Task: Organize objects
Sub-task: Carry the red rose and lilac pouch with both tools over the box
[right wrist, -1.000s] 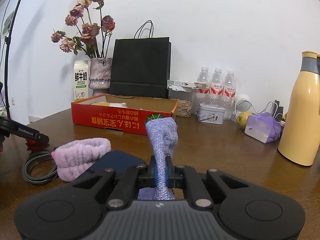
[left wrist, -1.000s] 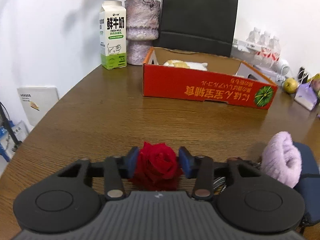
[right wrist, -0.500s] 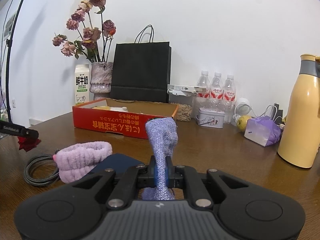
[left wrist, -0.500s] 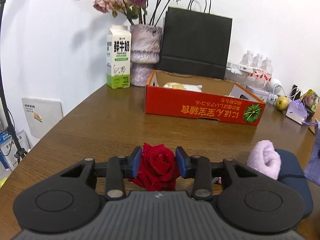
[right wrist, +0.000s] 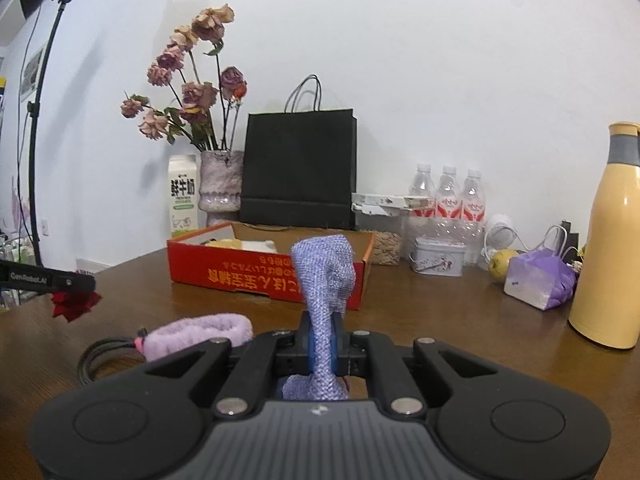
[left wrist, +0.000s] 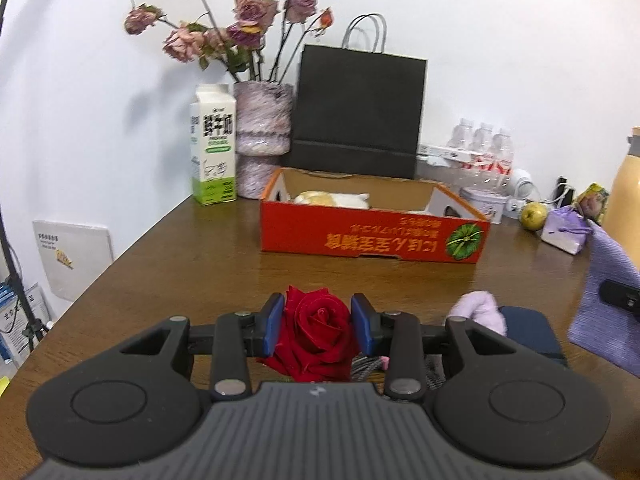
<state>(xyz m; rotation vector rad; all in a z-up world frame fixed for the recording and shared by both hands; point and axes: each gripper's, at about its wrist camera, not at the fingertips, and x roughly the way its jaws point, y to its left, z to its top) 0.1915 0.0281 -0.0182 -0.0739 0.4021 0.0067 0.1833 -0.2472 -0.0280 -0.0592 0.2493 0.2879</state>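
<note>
My left gripper (left wrist: 318, 322) is shut on a red rose bloom (left wrist: 314, 334), its blue pads pressing both sides, held above the wooden table (left wrist: 200, 272). The same rose (right wrist: 74, 304) hangs at the left edge of the right wrist view. My right gripper (right wrist: 322, 346) is shut on a purple woven cloth (right wrist: 326, 276) that stands up between the pads; that cloth (left wrist: 608, 304) also shows at the right in the left wrist view. An open red cardboard box (left wrist: 372, 236) with a pale item inside lies ahead of both grippers.
A pink fluffy headband (right wrist: 200, 334), a dark blue pouch (left wrist: 532, 336) and a coiled cable (right wrist: 102, 360) lie near the grippers. At the back stand a milk carton (left wrist: 212, 144), a vase of dried roses (left wrist: 262, 140), a black paper bag (left wrist: 358, 112), water bottles (right wrist: 448, 196) and a yellow flask (right wrist: 612, 240).
My left gripper has risen with the rose and tilted up, so more of the wall and flowers show. The right gripper and its cloth have barely shifted.
</note>
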